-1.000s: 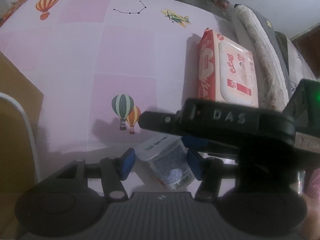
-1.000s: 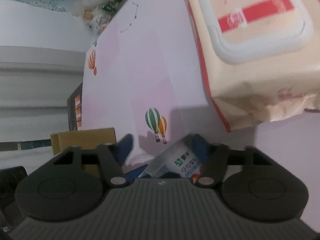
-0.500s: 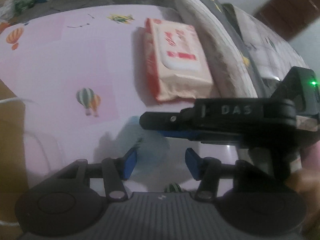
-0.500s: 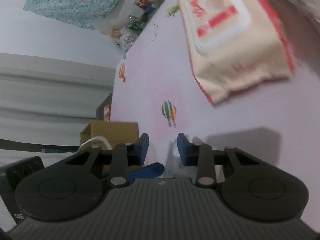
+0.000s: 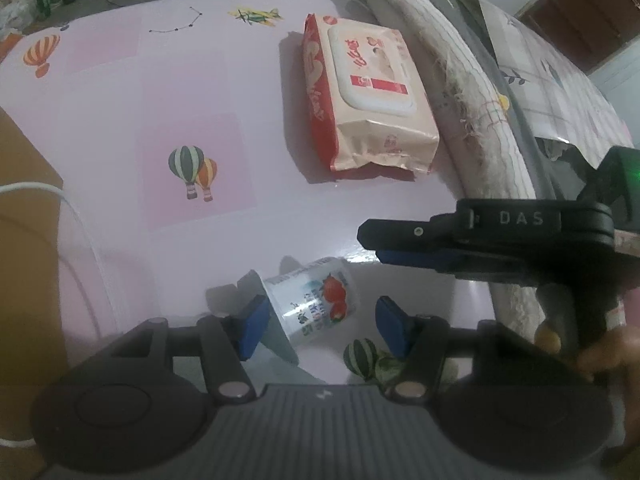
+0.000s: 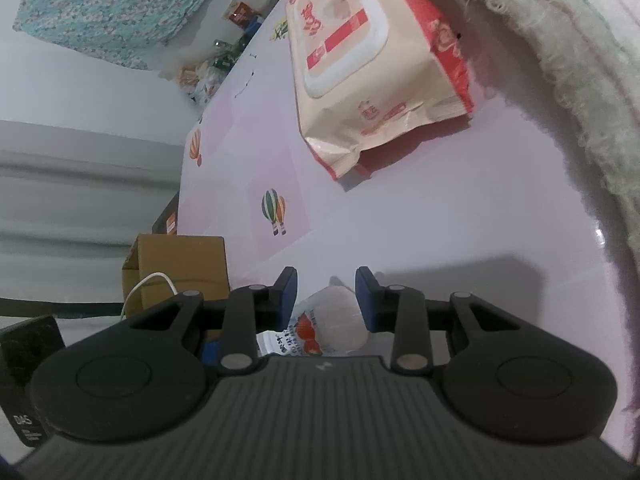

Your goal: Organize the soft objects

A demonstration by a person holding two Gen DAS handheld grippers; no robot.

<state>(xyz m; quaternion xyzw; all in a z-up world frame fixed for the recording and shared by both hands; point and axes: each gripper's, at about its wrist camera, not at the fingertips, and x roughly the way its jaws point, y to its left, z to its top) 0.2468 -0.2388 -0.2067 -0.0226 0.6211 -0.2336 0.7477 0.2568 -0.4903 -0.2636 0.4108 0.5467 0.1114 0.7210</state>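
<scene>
One small yoghurt cup [image 5: 316,306] lies on its side on the pink counter [image 5: 200,92], right in front of you. Its long axis runs across the gap of your left tongs [image 5: 320,327], with the wide rim towards the left pad and the narrower base pointing right and slightly away. It shows a strawberry picture and small blue print too fine to read.

Your left tongs are opening. The cup sits between the pads, and the right pad stands clear of it.

Your right tongs [image 6: 327,294] hover above the cup and to its right. Their pads are drawn close with a narrow gap and grip nothing. The letters "DAS" are readable on their side, and your right hand [image 5: 600,356] shows behind the handle.

One pack of wet wipes [image 5: 368,92], peach and red with a white flip lid, lies flat further away. Its long axis points away from you, and its red script is unreadable.

One rolled white blanket [image 5: 472,92] runs along the counter's right edge. One cardboard box [image 6: 180,264] with one white cable [image 6: 148,284] stands at the left.
</scene>
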